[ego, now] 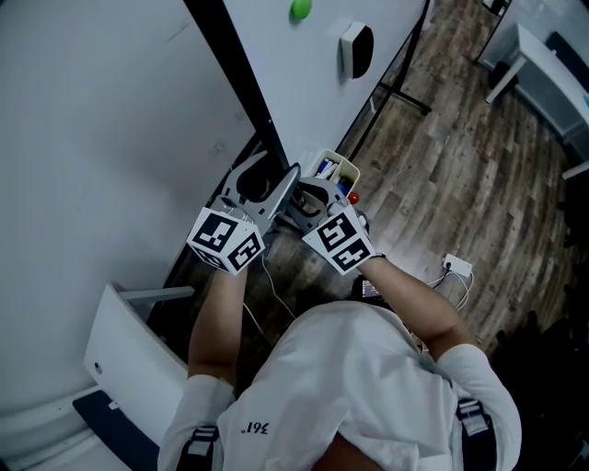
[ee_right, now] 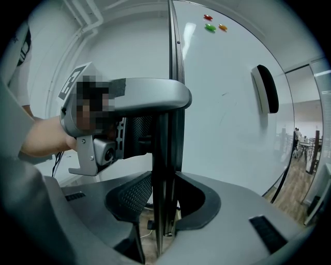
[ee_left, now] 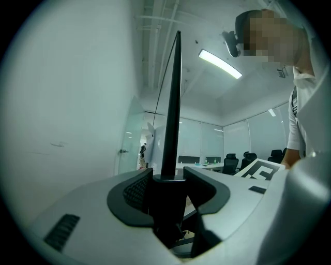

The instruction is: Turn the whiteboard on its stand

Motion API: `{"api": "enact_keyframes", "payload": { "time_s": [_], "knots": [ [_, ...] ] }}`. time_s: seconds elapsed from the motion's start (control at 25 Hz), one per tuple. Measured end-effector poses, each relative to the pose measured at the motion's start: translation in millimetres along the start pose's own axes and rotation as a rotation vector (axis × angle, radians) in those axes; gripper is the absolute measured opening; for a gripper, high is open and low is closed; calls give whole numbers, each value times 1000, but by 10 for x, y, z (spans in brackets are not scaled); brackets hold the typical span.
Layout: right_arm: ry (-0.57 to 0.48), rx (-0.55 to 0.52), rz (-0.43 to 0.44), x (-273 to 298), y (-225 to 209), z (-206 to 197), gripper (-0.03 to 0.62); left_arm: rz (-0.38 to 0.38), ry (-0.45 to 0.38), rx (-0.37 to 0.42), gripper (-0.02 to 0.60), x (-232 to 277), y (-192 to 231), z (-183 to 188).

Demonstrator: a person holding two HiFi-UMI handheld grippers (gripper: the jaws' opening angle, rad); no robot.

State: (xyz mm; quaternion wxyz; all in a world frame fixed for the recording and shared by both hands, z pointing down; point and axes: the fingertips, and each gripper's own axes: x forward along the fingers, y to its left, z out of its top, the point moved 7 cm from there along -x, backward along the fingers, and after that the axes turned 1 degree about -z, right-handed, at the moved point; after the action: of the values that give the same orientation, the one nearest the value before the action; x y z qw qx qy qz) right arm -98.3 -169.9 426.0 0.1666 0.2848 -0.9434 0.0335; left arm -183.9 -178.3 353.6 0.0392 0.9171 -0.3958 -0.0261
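Observation:
The whiteboard stands upright, with its black side frame running down toward me. Both grippers hold that frame from opposite sides, low on the edge. My left gripper has the black bar filling the gap between its pads, so the left gripper is shut on it. My right gripper also has the frame between its pads, which touch it on both sides at the right gripper. The left gripper's body shows just beyond, on the same edge.
An eraser and a green magnet sit on the board face. A marker box is by the grippers. The stand's black leg crosses the wood floor. A power strip lies at the right and white furniture at the lower left.

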Motion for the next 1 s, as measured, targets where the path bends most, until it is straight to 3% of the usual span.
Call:
{"api": "enact_keyframes", "payload": {
  "time_s": [0.44,1.0],
  "knots": [
    [-11,6,1,14,-16,-18,138,31,15,-48,192,31,13,-2],
    [-15,7,-8,4,-36,-26,138,16,43,-61,190,74,23,3]
  ]
}}
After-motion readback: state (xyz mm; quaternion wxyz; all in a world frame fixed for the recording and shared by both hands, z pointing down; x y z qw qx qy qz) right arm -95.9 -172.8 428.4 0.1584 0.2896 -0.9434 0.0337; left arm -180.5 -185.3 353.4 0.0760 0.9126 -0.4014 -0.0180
